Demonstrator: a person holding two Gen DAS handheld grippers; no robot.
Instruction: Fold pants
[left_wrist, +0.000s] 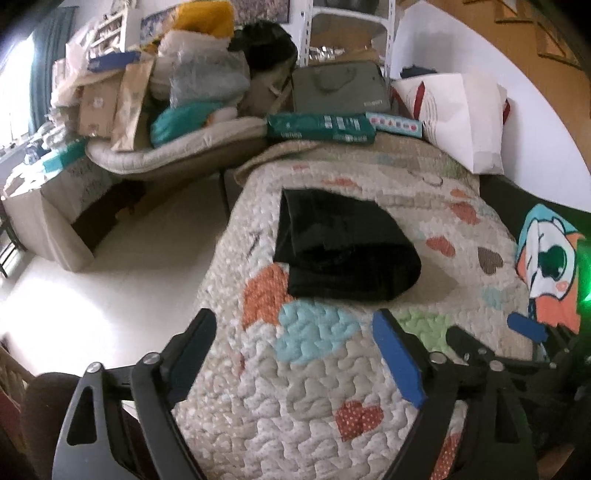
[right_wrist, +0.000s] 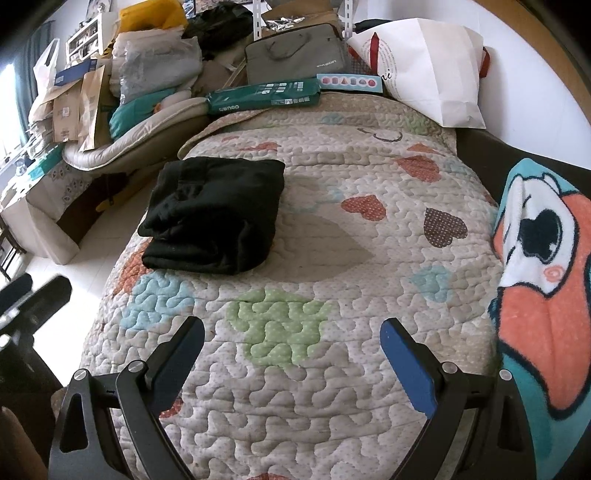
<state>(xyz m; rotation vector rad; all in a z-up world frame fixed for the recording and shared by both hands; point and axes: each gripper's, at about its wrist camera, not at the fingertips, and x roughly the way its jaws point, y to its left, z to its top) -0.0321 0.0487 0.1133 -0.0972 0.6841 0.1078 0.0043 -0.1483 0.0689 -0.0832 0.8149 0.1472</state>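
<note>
Both jaw sets released and empty: my left gripper (left_wrist: 295, 332) and right gripper (right_wrist: 291, 339) hang spread over the quilt (right_wrist: 332, 236), hard black arms with blue pads. One pair of pants (right_wrist: 214, 214), soft matte black, is folded into a thick rectangular bundle lying on the quilt's left side near the edge. Quilt is puffy, stitched in wavy puzzle shapes with heart patches; one fuzzy cartoon blanket (right_wrist: 543, 280) to the right.

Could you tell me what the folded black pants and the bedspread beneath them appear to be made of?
The black pants look like a soft, matte knit, perhaps fleece or cotton jersey: thick rounded folds, no sheen. The bedspread appears to be quilted cotton, matte, with puffy meander stitching and dotted heart patches. Neither fibre can be confirmed from the pictures.
</note>
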